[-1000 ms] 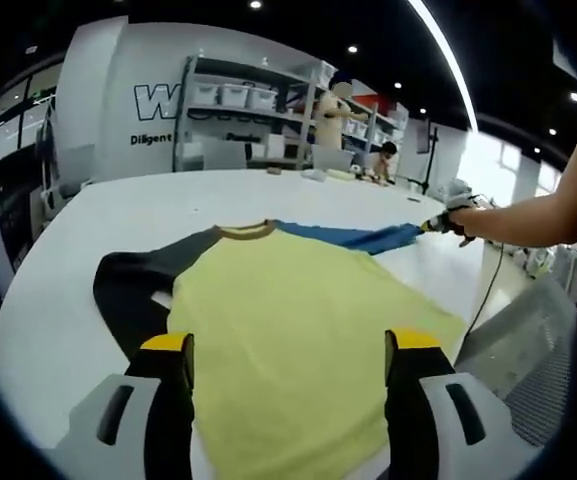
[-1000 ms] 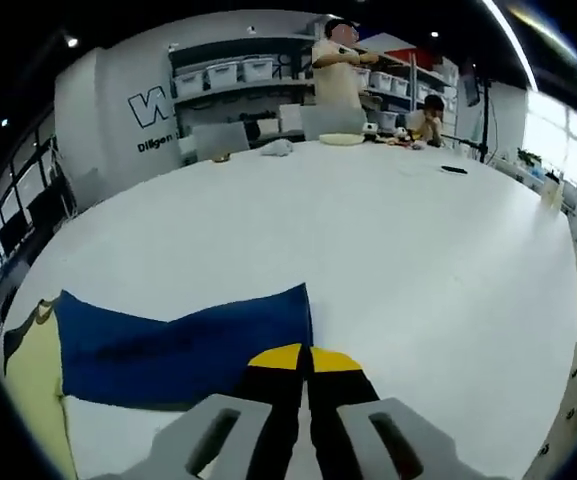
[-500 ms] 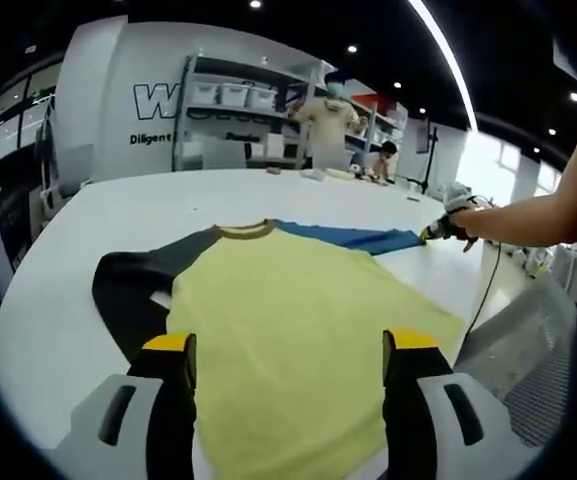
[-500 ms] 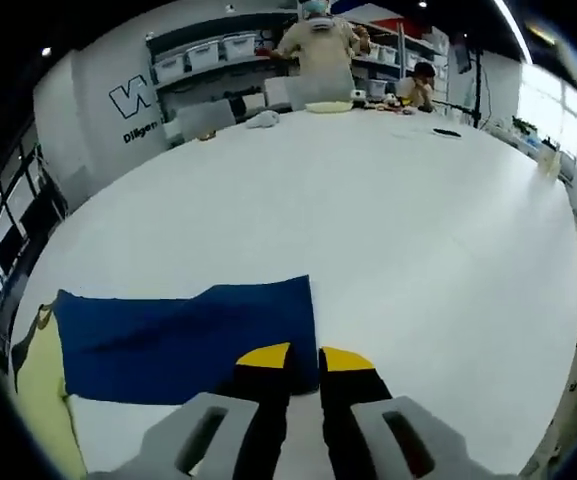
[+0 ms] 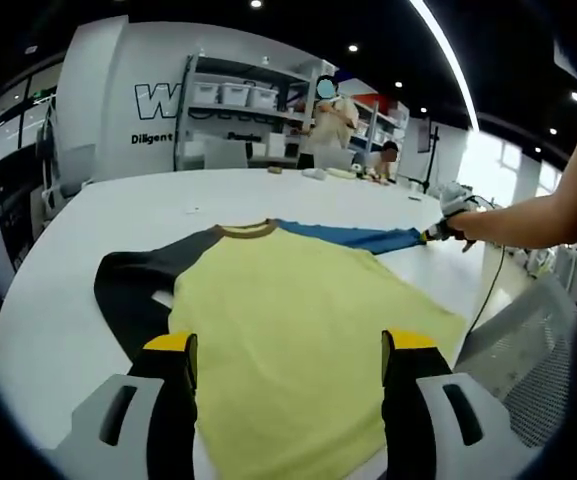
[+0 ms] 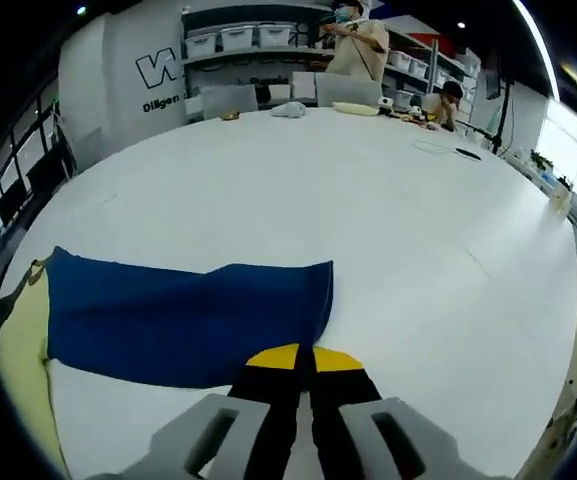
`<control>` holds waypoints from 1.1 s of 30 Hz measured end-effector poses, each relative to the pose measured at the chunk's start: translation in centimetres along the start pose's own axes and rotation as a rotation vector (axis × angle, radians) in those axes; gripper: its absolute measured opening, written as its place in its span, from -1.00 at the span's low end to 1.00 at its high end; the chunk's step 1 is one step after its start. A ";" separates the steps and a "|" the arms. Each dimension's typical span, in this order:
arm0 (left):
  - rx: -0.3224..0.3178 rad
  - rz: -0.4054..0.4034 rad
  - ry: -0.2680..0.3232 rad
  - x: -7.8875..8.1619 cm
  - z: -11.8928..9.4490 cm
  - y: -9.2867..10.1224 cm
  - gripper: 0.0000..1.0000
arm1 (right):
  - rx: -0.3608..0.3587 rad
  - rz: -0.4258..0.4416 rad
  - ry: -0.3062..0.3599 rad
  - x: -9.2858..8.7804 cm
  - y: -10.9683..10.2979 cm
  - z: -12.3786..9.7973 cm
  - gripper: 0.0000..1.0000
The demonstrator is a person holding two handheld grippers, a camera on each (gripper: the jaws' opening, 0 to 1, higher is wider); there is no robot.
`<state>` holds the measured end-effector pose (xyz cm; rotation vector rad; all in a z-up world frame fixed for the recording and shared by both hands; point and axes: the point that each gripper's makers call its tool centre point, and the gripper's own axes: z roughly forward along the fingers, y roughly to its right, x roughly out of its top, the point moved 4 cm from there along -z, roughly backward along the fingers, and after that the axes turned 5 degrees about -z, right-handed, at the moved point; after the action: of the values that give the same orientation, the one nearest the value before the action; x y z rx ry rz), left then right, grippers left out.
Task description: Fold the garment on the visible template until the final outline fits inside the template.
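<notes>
A shirt with a yellow body, brown collar, black sleeve and blue sleeve lies flat on the white table. My left gripper hovers open over the yellow hem, with nothing between its jaws. In the left gripper view the right gripper, held by a person's hand, sits at the blue sleeve's far end. In the right gripper view the blue sleeve is spread out to the left, and my right gripper is shut at the corner of its cuff.
The wide white table runs on beyond the sleeve. Small items lie at its far edge, where people stand by shelves of bins. A grey chair stands off the table's right edge.
The right gripper's jaws stood slightly apart half a second ago and are shut now at the cuff. The blue sleeve lies longer and flatter. The left gripper has stayed put.
</notes>
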<state>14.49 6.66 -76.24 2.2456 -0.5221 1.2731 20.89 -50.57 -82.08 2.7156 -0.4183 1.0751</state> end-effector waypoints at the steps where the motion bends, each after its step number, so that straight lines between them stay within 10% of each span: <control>1: 0.000 0.000 -0.001 0.0 0.0 0.0 0.41 | 0.003 -0.004 -0.002 0.0 0.0 0.1 -1.00; 21: -0.024 0.004 0.015 0.5 -0.2 0.5 0.41 | 0.008 -0.028 0.148 5.2 -1.5 -4.3 -1.00; 33: -0.037 0.004 0.060 1.5 -0.6 0.7 0.41 | 0.126 -0.212 0.256 10.2 -11.1 -7.4 -1.00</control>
<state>14.39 6.33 -74.50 2.1696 -0.5244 1.3182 26.91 -39.99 -70.56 2.6018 -0.0223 1.4019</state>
